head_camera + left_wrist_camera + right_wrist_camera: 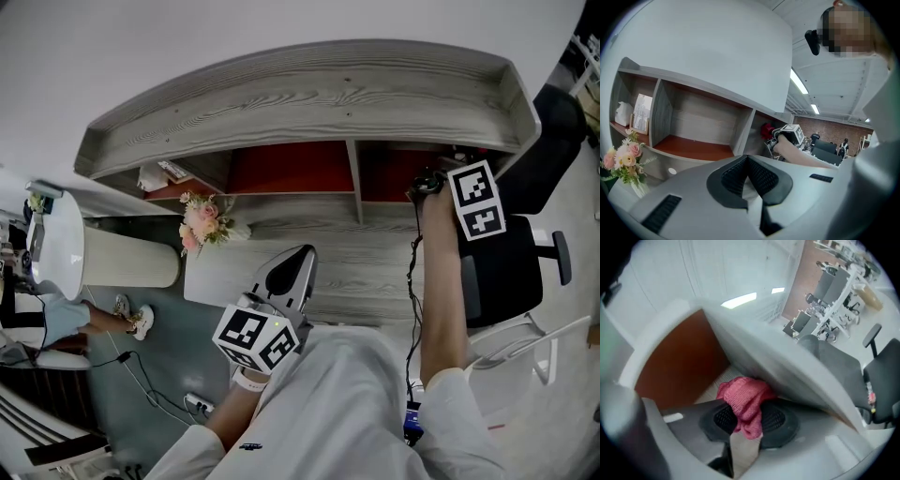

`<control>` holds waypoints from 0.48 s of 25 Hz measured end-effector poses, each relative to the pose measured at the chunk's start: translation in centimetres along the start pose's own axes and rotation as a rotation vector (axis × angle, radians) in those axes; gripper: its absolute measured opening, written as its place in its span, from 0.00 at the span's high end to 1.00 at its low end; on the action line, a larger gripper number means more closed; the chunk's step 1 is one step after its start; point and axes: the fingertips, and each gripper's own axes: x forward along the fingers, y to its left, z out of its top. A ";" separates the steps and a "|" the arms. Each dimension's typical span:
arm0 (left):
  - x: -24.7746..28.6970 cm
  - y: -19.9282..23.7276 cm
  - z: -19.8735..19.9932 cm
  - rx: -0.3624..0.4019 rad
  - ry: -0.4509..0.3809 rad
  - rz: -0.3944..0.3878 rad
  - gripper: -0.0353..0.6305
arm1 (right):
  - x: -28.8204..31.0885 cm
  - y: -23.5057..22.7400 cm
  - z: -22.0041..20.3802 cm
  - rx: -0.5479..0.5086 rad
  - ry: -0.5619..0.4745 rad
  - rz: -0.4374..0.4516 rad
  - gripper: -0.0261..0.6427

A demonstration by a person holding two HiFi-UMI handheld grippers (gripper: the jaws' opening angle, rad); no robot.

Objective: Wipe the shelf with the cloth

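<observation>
The right tool is clenched on a bunched pink cloth. The cloth lies lengthwise along the jaws, pointing into the right compartment of the shelf. The left tool is closed on nothing, in front of the shelf.

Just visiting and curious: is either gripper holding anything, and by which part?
The right gripper is shut on the pink cloth, pinched near one end, its bulk bunched beyond the jaws. The left gripper is shut, empty.
</observation>
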 end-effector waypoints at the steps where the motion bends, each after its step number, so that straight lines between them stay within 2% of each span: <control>1: 0.1 0.0 0.0 0.001 0.000 -0.003 0.94 | -0.3 0.6 0.6 0.014 -0.016 0.028 0.80; 5: 0.3 -0.2 0.1 0.002 -0.001 -0.009 0.94 | -1.8 2.4 2.3 0.059 -0.062 0.101 0.80; 12: 0.5 -0.1 0.1 -0.002 -0.001 -0.008 0.94 | -4.1 1.8 2.9 0.093 -0.078 0.077 0.80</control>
